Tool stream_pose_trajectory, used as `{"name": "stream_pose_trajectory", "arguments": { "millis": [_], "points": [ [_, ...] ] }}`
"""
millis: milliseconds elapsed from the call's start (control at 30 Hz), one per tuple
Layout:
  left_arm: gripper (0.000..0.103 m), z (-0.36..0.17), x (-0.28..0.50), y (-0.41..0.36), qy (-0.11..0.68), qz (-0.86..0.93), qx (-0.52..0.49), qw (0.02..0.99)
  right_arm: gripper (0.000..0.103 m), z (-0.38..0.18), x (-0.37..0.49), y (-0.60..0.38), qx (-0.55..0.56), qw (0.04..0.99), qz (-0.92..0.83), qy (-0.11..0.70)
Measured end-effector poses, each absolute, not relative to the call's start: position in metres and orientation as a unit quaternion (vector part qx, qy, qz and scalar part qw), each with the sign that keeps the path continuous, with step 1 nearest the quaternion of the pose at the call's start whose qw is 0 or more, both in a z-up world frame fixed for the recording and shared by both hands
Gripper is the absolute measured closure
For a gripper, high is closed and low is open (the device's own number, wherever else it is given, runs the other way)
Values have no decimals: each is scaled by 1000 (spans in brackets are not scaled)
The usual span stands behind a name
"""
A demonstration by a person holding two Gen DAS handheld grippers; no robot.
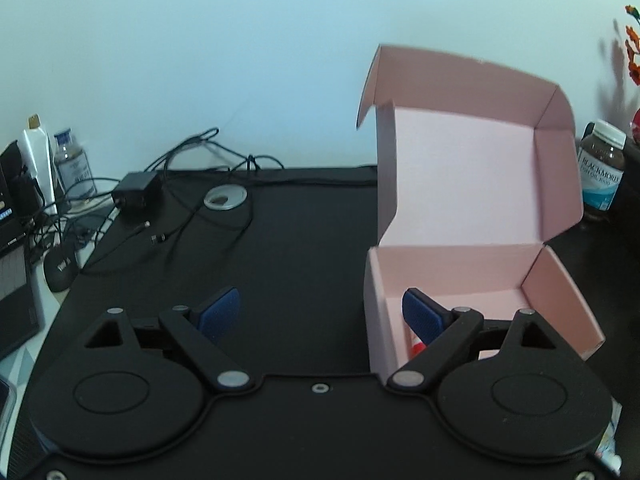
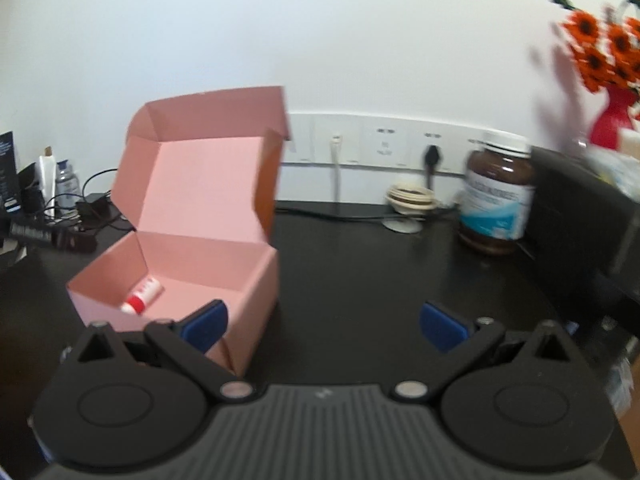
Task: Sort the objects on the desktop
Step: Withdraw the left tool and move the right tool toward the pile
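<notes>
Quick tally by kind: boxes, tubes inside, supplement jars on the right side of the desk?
Open pink cardboard box: 1
Small white tube with red band, inside the box: 1
Brown supplement jar with white lid: 1
Total: 3

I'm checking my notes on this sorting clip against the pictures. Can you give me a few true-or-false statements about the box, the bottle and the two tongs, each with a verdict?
1. The pink box has its lid open. True.
2. The box holds nothing. False: a small red and white tube lies inside it.
3. The left tongs are open and hold nothing. True.
4. The right tongs are shut on the brown bottle. False: they are open and empty, and the bottle stands apart on the desk.
5. The bottle stands upright on the black desk. True.
</notes>
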State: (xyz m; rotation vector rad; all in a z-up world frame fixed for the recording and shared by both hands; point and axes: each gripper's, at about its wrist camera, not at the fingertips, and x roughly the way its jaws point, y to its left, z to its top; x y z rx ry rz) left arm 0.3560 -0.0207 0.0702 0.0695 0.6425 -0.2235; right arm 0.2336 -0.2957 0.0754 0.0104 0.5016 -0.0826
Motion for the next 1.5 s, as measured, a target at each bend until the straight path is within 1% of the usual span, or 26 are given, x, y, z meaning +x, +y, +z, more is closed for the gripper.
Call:
{"name": "stream_pose_trajectory", "arguments": {
  "millis": [233, 367, 533, 633, 1200, 1300, 1433, 1500],
  "points": [
    [13, 53, 351, -26, 331, -121, 43, 935, 1, 66, 284, -274, -16, 954, -31, 297],
    [13, 46, 347, -32, 336, -125, 47, 932, 1, 57, 293, -276, -49, 942, -46, 330],
    [13, 43, 339, -42, 335, -131, 47, 932, 1, 55, 294, -286, -49, 938, -41, 342],
    [13, 43, 335, -49, 332, -133, 52, 932, 1, 56, 294, -288, -64, 937, -48, 339],
    [13, 47, 321, -67, 317, -146, 63, 935, 1, 55, 286, -313, -59, 938, -67, 334],
    [13, 54, 317, -64, 299, -142, 67, 941, 1, 56, 281, -312, -64, 940, -72, 327],
    [13, 59, 309, -53, 256, -124, 77, 956, 1, 64, 261, -306, -64, 955, -49, 286],
    [9, 57, 303, -45, 233, -106, 86, 963, 1, 67, 245, -302, -69, 962, -27, 262]
  ]
}}
